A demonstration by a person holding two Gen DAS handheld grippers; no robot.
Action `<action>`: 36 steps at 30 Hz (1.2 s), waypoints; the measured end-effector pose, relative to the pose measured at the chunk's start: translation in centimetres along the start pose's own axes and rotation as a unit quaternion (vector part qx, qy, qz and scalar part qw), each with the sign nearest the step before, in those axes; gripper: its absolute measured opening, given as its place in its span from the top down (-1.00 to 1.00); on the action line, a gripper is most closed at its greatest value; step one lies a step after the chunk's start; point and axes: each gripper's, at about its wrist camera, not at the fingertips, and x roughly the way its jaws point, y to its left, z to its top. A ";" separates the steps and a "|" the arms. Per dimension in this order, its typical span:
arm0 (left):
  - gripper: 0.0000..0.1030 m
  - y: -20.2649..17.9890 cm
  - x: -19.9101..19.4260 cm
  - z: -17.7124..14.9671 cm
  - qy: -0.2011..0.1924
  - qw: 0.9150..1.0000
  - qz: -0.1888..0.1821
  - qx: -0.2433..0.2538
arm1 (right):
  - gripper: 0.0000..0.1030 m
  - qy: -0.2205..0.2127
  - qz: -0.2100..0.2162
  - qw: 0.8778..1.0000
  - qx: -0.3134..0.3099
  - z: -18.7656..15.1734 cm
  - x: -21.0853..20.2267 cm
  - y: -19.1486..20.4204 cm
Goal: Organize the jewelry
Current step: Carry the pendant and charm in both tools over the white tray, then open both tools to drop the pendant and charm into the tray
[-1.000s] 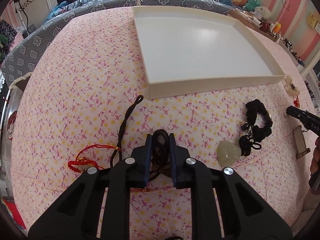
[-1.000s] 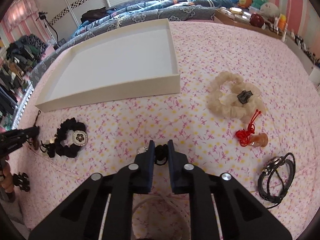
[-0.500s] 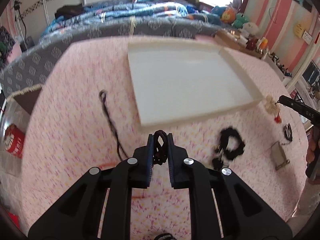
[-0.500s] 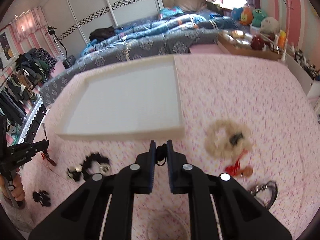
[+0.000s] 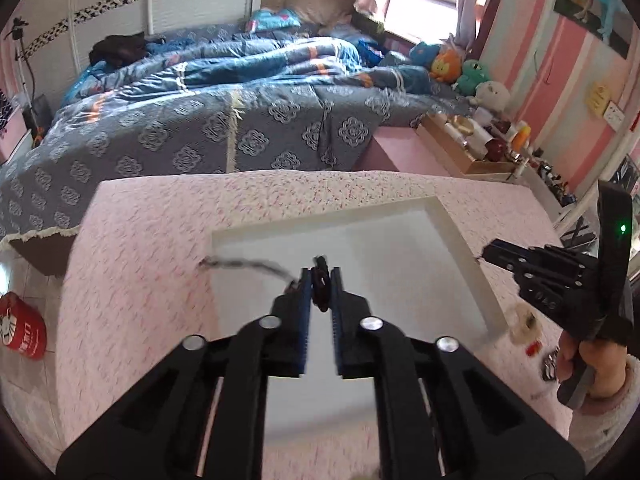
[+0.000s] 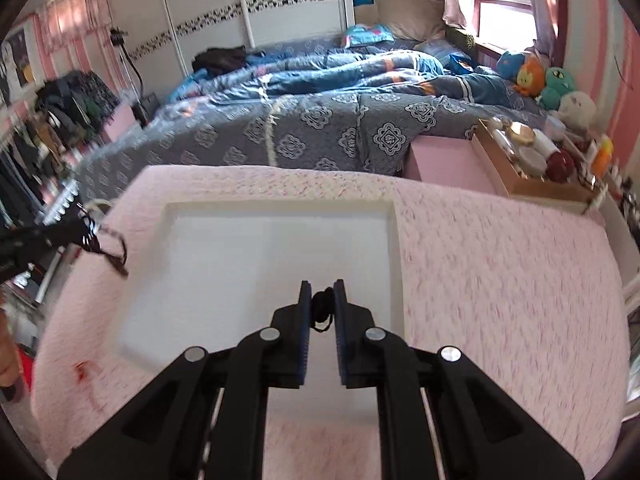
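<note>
Black plastic arms fill the foreground of both wrist views, and each pair of blue-padded fingers is pinched shut on something dark. The left gripper (image 5: pixel 320 280) is clamped on a black braided cord (image 5: pixel 320 285), whose loose end (image 5: pixel 240 264) trails off to the left, blurred, across the near-left rim of the white tray (image 5: pixel 460 240). The right gripper (image 6: pixel 322 294) is closed on a small knot of black cord (image 6: pixel 322 307); what hangs under it is hidden by the fingers.

Both grippers are held up in the air over the tray, which lies on the pink floral tablecloth (image 6: pixel 500 280). In the right wrist view the left gripper shows at the left edge (image 6: pixel 86 224), above the tray's left rim (image 6: pixel 160 236), with its cord dangling in a loop. In the left wrist view the right gripper (image 5: pixel 486 254) reaches over the tray's right wall, and the person's right hand (image 5: pixel 588 364) grips its handle in a pale fleecy sleeve.

On the cloth just right of the tray lie a cream scrunchie (image 5: pixel 524 320) and, beside it, a small red charm (image 5: pixel 532 350), both blurred. A red cord (image 6: pixel 82 372) lies on the cloth left of the tray in the right wrist view.

Beyond the table stands a bed with a grey-blue patterned bedspread (image 5: pixel 200 144) and a rumpled blue quilt (image 6: pixel 340 68). Plush toys (image 6: pixel 548 80) sit near the window, and a wooden tray of bottles (image 6: pixel 532 164) stands on the right.
</note>
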 end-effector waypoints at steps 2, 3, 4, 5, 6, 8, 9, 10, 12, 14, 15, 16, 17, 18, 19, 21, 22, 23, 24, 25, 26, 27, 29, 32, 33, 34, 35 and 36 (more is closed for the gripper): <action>0.95 0.1 3.0 1.0 0.014 1.000 0.001 0.000 | 0.79 0.008 -0.013 1.000 -0.002 1.2 2.2 0.1; 0.96 0.2 4.4 1.3 0.018 1.000 -0.001 0.000 | 0.79 0.015 -0.016 1.000 -0.002 1.9 3.6 0.0; 0.99 0.4 5.9 1.7 0.022 1.000 -0.003 -0.001 | 0.79 0.018 -0.014 1.000 0.001 2.3 4.5 -0.2; 0.99 0.5 6.8 1.7 0.026 1.000 -0.005 0.000 | 0.79 0.023 -0.009 1.000 0.003 2.8 5.8 -0.5; 0.99 0.7 8.1 2.0 0.032 0.999 -0.009 -0.001 | 0.79 0.028 -0.010 1.000 0.002 3.2 7.0 -0.7; 0.99 0.8 9.8 2.3 0.037 0.999 -0.001 0.001 | 0.79 0.040 -0.017 0.999 0.005 3.8 9.2 -1.3; 0.99 0.9 10.6 2.3 0.040 0.999 0.010 0.005 | 0.79 0.044 -0.017 0.999 0.007 4.0 9.8 -1.4; 0.99 0.9 11.1 2.4 0.042 0.999 0.017 0.008 | 0.79 0.048 -0.020 0.999 0.011 4.2 10.7 -1.7; 0.99 1.0 12.0 2.6 0.046 0.999 0.023 0.011 | 0.79 0.054 -0.026 0.998 0.009 4.3 12.1 -1.9; 0.99 1.3 12.7 2.6 0.049 0.998 0.032 0.012 | 0.79 0.059 -0.040 0.997 0.004 4.6 13.4 -2.2; 0.99 1.4 13.2 2.5 0.051 0.998 0.041 0.014 | 0.79 0.059 -0.042 0.997 0.005 4.7 13.8 -2.3; 0.99 1.6 13.5 2.3 0.054 0.998 0.043 0.014 | 0.79 0.058 -0.044 0.997 0.007 4.9 14.0 -2.5; 0.99 1.9 13.9 2.0 0.058 0.997 0.042 0.012 | 0.79 0.059 -0.046 0.997 0.008 5.1 14.3 -2.7; 0.99 2.1 14.2 1.8 0.060 0.997 0.046 0.013 | 0.79 0.062 -0.046 0.997 0.009 5.2 14.4 -2.7; 0.99 2.4 14.5 1.6 0.062 0.997 0.053 0.012 | 0.79 0.062 -0.048 0.997 0.008 5.4 14.6 -2.8; 0.99 3.1 14.9 1.4 0.067 0.996 0.059 0.003 | 0.79 0.062 -0.052 0.997 0.006 5.5 14.8 -3.0; 0.99 3.3 15.0 1.4 0.068 0.996 0.060 0.001 | 0.79 0.063 -0.052 0.997 0.008 5.6 15.0 -3.1; 0.99 3.5 15.0 1.4 0.068 0.996 0.061 0.000 | 0.79 0.066 -0.053 0.996 0.011 5.7 15.1 -3.3; 0.99 3.7 15.0 1.5 0.068 0.996 0.062 0.000 | 0.79 0.072 -0.052 0.996 0.015 5.7 15.4 -3.5; 0.98 3.8 15.1 1.5 0.069 0.996 0.063 0.001 | 0.79 0.080 -0.051 0.995 0.020 5.6 15.7 -3.8; 0.98 3.8 15.1 1.6 0.071 0.996 0.062 0.003 | 0.79 0.083 -0.051 0.995 0.022 5.5 15.9 -4.0; 0.98 3.8 15.0 1.6 0.072 0.995 0.062 0.003 | 0.79 0.080 -0.049 0.995 0.022 5.5 16.0 -4.0; 0.97 3.7 15.0 1.5 0.075 0.995 0.060 0.004 | 0.78 0.081 -0.048 0.995 0.025 5.7 16.1 -4.0; 0.91 3.5 14.5 1.4 0.075 0.995 0.061 0.004 | 0.75 0.088 -0.041 0.995 0.028 5.7 16.2 -3.9; 0.86 3.5 14.3 1.4 0.074 0.995 0.060 0.003 | 0.75 0.090 -0.037 0.995 0.033 5.6 16.2 -4.0; 0.70 3.4 14.0 1.4 0.072 0.996 0.060 0.003 | 0.75 0.090 -0.036 0.995 0.035 5.6 16.1 -4.0; 0.52 3.3 13.8 1.4 0.069 0.996 0.061 0.003 | 0.75 0.091 -0.035 0.995 0.035 5.6 16.1 -4.0; 0.42 3.2 13.3 1.4 0.064 0.996 0.061 0.004 | 0.63 0.092 -0.033 0.995 0.035 5.6 16.0 -4.0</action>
